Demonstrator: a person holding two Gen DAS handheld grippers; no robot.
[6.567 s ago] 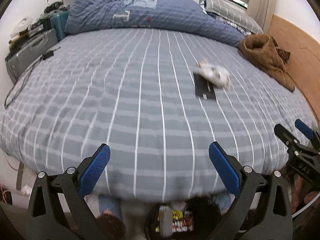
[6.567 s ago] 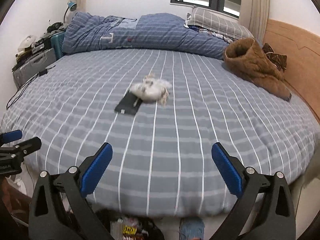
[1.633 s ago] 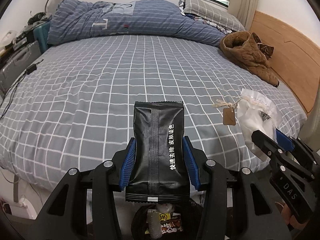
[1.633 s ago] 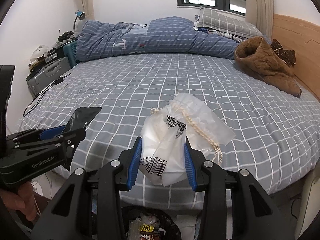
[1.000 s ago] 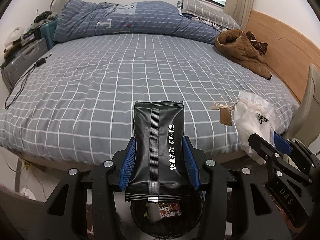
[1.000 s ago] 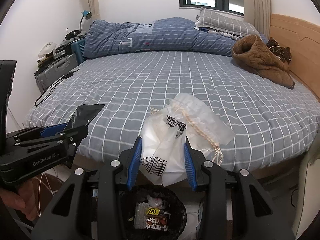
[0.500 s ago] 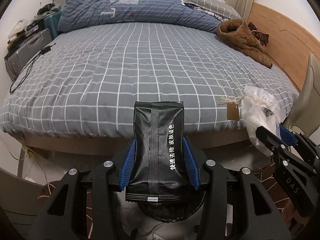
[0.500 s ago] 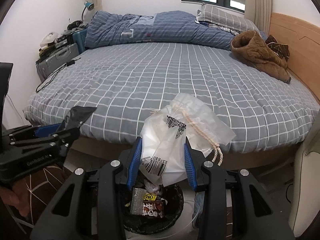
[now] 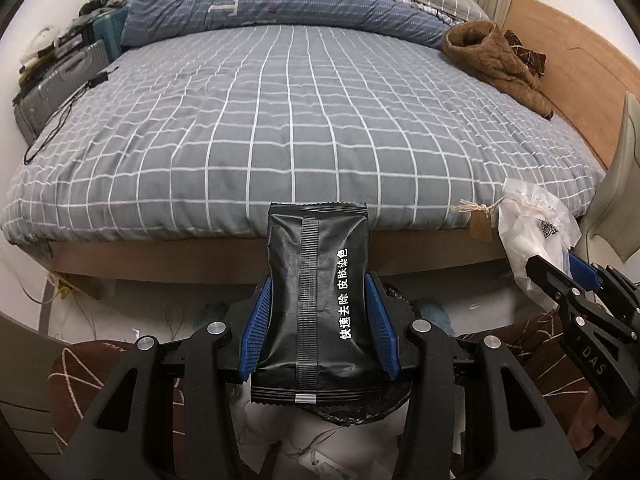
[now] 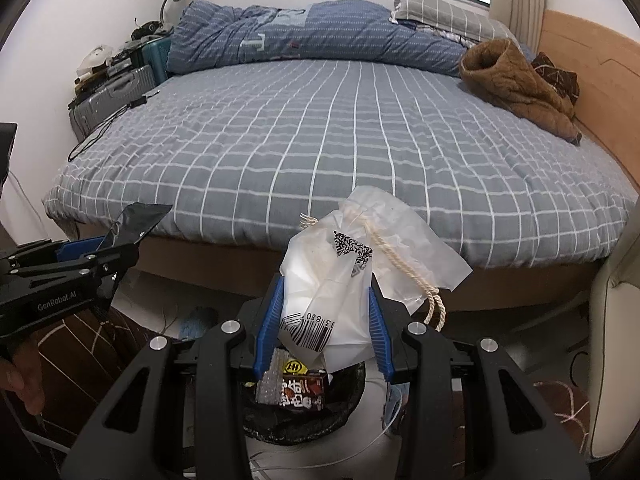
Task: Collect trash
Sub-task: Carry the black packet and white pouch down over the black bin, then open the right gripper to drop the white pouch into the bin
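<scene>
While both tools hang off the near edge of the bed, each is clamped on one piece of trash. Left gripper [image 9: 318, 332]: two blue pads pressed to the sides of one black foil packet [image 9: 318, 292], held upright, white printed characters down its right half, one ribbed seam down the middle. Right gripper [image 10: 322, 324]: two blue pads squeezed on one clear plastic bag [image 10: 352, 276], crumpled, bearing one barcode low on its left and one square code patch higher up. One pale drawstring cord [image 10: 400, 268] trails down the bag's right side; one brown paper tag [image 9: 480, 226] hangs from it in the left wrist view.

Below the right gripper sits one round bin with a black liner [image 10: 304, 404], on the floor, holding at least two wrappers; exact count cannot be told. Its rim shows just under the packet in the left view too.

Beyond: one bed with a grey checked sheet [image 9: 300, 120]. On it, far side, one bunched blue duvet [image 10: 312, 36] and one grey checked pillow [image 10: 444, 16]; far right, one brown fleece garment [image 10: 516, 80]. One grey suitcase [image 10: 112, 100] stands at the bed's left, one black cable [image 9: 60, 120] draped over the sheet's left edge. One wooden headboard [image 9: 572, 64] runs along the right.
</scene>
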